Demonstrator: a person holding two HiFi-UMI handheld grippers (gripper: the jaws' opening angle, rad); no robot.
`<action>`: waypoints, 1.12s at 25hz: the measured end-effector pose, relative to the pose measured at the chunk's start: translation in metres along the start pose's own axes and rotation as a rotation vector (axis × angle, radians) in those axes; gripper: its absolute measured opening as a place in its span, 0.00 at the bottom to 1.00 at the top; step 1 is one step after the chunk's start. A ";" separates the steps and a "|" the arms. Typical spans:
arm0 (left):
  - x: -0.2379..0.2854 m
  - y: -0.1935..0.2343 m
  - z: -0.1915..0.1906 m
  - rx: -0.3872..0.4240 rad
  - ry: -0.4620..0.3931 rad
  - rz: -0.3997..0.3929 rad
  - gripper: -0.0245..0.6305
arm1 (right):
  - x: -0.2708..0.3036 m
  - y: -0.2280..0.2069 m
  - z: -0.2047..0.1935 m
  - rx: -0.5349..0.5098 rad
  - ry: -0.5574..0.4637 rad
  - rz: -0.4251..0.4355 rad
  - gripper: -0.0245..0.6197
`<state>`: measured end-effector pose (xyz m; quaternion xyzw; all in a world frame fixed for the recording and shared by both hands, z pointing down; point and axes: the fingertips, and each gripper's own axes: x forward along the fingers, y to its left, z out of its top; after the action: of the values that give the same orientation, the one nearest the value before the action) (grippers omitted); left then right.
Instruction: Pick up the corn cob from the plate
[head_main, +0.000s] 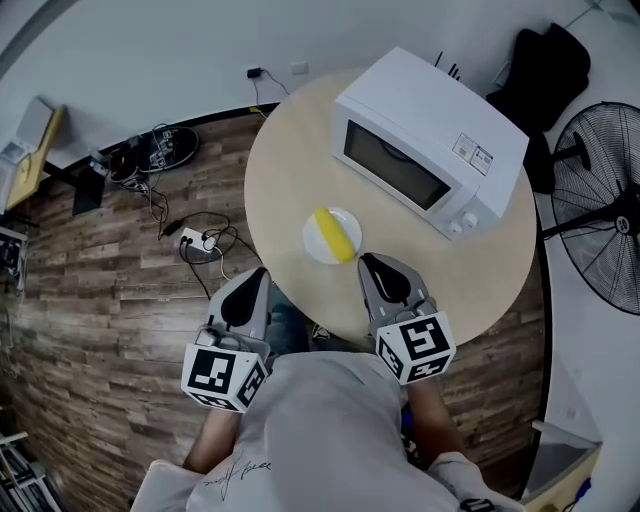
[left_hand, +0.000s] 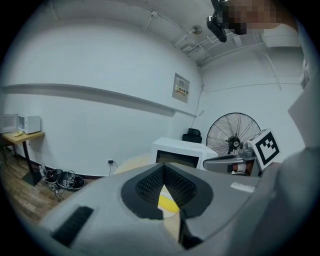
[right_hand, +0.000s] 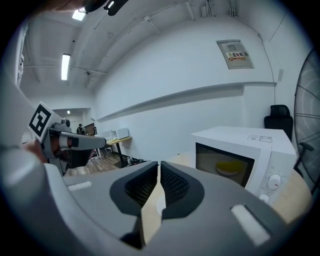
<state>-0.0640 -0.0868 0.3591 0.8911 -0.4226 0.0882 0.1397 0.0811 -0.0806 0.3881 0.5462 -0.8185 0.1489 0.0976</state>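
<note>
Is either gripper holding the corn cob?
No: the corn cob lies on the white plate, and the left gripper and right gripper both sit short of it.

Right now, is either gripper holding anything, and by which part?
Nothing is held. The corn cob lies on the plate; neither the left gripper nor the right gripper has anything between its fingers.

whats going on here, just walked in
A person stands at a round table with a gripper in each hand. The corn lies untouched on the plate, in front of the microwave. The right gripper is close by the plate, jaws barely apart and empty. The left gripper, shut, is near the table's edge.
</note>
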 end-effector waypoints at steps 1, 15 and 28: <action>0.000 0.004 0.000 -0.003 0.001 0.003 0.03 | 0.004 0.000 0.000 -0.001 0.006 0.001 0.09; 0.010 0.031 -0.008 -0.023 0.049 -0.012 0.03 | 0.051 -0.009 -0.010 -0.012 0.096 -0.012 0.12; 0.018 0.041 -0.014 -0.035 0.079 -0.015 0.03 | 0.079 -0.024 -0.039 -0.017 0.203 -0.020 0.13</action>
<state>-0.0856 -0.1202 0.3846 0.8875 -0.4117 0.1150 0.1723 0.0732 -0.1440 0.4531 0.5354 -0.8002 0.1958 0.1862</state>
